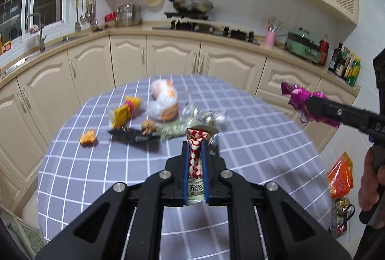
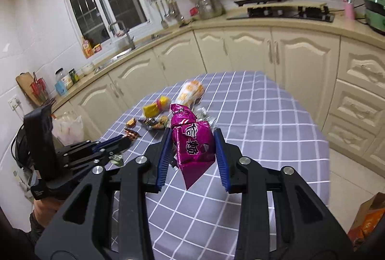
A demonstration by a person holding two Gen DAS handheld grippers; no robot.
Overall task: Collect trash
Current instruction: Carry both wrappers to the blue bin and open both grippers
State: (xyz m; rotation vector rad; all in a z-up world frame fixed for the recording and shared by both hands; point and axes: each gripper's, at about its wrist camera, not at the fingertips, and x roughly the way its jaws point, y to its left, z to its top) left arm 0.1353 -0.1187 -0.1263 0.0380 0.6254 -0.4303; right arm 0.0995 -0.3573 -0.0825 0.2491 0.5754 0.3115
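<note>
Left wrist view: the left hand-held gripper [image 1: 195, 147] hangs over the table [image 1: 252, 139], clenched on a red-and-white wrapper [image 1: 196, 154]; the right hand-held gripper [image 2: 192, 142] grasps a pink wrapper [image 2: 192, 139] above the table.

A lidded wok [image 1: 192, 3] sits on the stove [image 1: 186, 15] along the counter's back edge; a pink utensil cup [image 1: 270, 40] stands beside a green appliance [image 1: 304, 46] (bottles [image 1: 345, 64] further right).
</note>
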